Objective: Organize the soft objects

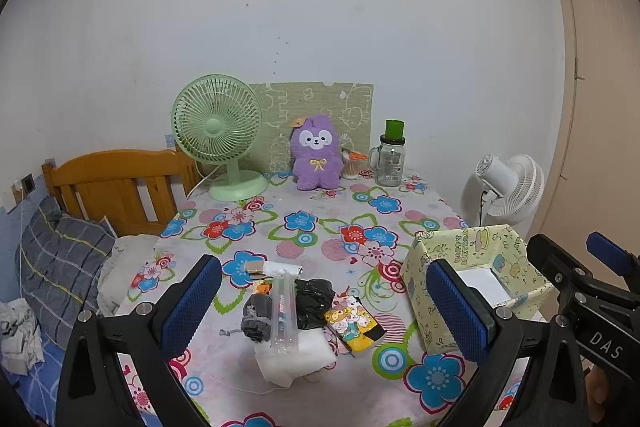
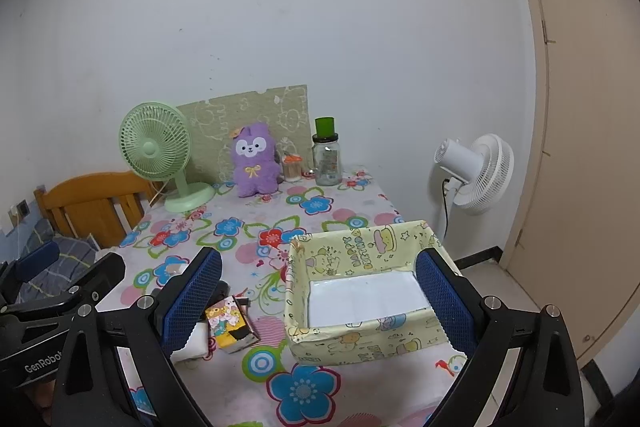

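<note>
A pile of small items lies on the flowered table [image 1: 304, 227]: a grey rolled cloth [image 1: 258, 319], a black crumpled bag [image 1: 314, 301], a white folded cloth [image 1: 298, 359], a clear tube [image 1: 283, 311] and a yellow cartoon packet [image 1: 354, 323], which also shows in the right wrist view [image 2: 230, 323]. A yellow-green paper box [image 2: 360, 291] with a white bottom stands to the right, open and holding nothing. My left gripper [image 1: 324, 311] is open above the pile. My right gripper [image 2: 318, 303] is open over the box's front.
At the back stand a green fan [image 1: 218, 135], a purple plush [image 1: 318, 155], a glass jar with green lid [image 1: 390, 157] and a green board against the wall. A white fan [image 2: 476, 173] stands right of the table. A wooden headboard [image 1: 116, 183] and bedding are left.
</note>
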